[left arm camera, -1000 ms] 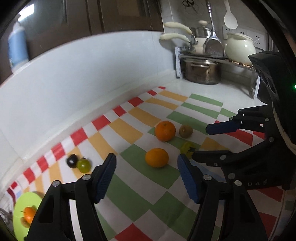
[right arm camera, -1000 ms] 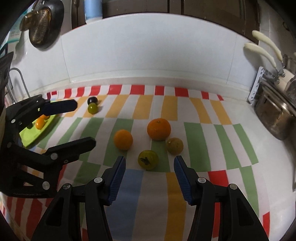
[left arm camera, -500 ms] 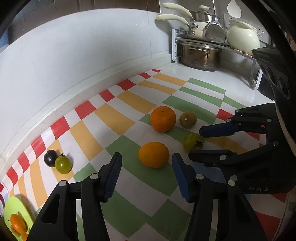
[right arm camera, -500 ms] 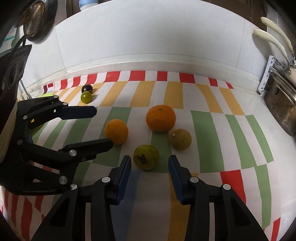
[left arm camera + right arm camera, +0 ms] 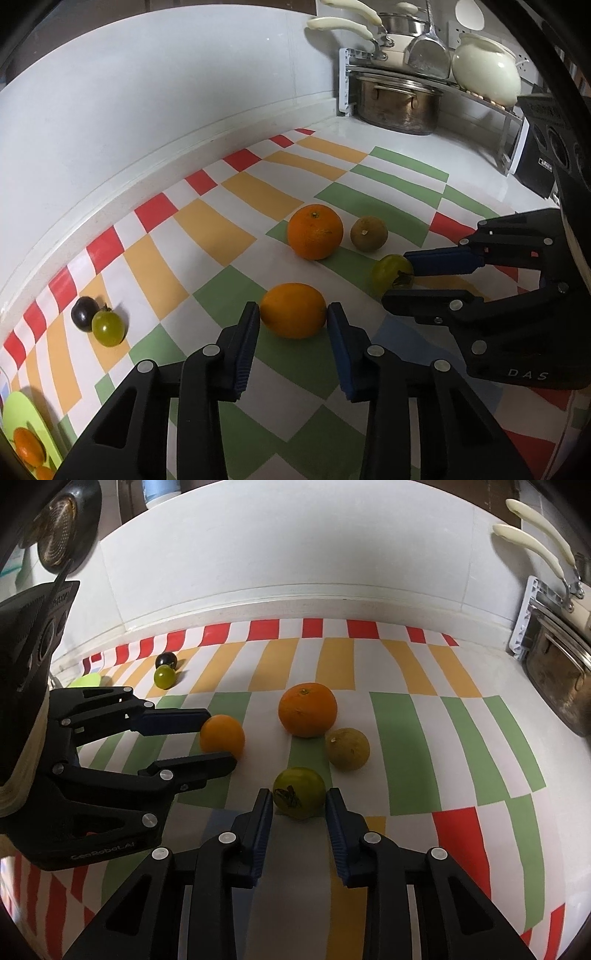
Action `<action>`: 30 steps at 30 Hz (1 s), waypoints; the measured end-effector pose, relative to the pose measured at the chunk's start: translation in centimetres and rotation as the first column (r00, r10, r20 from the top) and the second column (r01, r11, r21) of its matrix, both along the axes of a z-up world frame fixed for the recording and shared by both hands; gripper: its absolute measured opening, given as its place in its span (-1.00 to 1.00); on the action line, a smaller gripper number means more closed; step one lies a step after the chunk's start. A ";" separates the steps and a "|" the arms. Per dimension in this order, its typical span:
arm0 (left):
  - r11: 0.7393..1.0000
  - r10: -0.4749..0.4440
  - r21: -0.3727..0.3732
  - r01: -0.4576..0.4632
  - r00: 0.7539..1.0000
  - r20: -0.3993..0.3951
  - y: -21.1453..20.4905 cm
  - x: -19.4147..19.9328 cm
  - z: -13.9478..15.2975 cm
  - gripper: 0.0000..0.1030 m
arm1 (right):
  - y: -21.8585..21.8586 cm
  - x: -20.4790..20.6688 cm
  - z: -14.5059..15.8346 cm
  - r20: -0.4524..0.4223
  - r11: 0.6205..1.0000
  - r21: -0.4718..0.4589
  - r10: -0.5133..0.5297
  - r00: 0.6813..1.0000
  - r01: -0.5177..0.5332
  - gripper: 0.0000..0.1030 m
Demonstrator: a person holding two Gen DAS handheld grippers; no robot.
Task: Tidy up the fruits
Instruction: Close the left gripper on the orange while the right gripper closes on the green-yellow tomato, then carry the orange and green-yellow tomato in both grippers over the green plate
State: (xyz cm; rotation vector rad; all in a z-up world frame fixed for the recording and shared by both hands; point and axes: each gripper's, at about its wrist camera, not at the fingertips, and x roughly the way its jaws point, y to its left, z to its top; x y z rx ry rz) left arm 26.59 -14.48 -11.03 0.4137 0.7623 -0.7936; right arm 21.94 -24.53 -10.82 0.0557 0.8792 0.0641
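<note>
Just in front of the large orange (image 5: 315, 231) on the counter (image 5: 391, 133), the left tool (image 5: 291, 325) has just closed onto the small orange (image 5: 293, 310), and the right tool (image 5: 299, 805) has pinched shut on the green tomato (image 5: 299, 792). Both fruits look light, round and smooth, the tomato softer; hold across the widest part. Both tools sit lower and nearer than before

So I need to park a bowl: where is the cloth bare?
Bare: the checked cloth right of the brownish fruit, toward the steel pot; also between the grapes and the small orange. Crowded: the middle, around the big orange and both claws.
</note>
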 end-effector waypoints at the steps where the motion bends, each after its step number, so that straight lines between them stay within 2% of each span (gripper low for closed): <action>1: 1.000 0.011 -0.002 -0.011 1.000 0.001 0.1 -0.2 0.2 -0.28 | 0.0 0.0 0.0 0.000 1.000 0.005 -0.001 1.000 0.001 -0.40; 9: 0.995 0.097 -0.033 -0.097 0.995 0.005 1.4 -1.1 1.7 -0.28 | 0.2 -0.7 0.7 0.017 1.000 0.026 0.002 1.000 -0.002 -0.41; 18: 0.981 0.184 -0.071 -0.182 0.983 0.019 3.6 -2.7 3.8 -0.28 | 1.3 -2.0 3.0 0.070 0.999 0.026 0.024 0.997 -0.025 -0.41; 30: 0.939 0.322 -0.147 -0.310 0.945 0.064 7.1 -5.6 7.7 -0.28 | 3.5 -4.0 6.6 0.167 0.997 0.043 0.053 0.985 -0.061 -0.41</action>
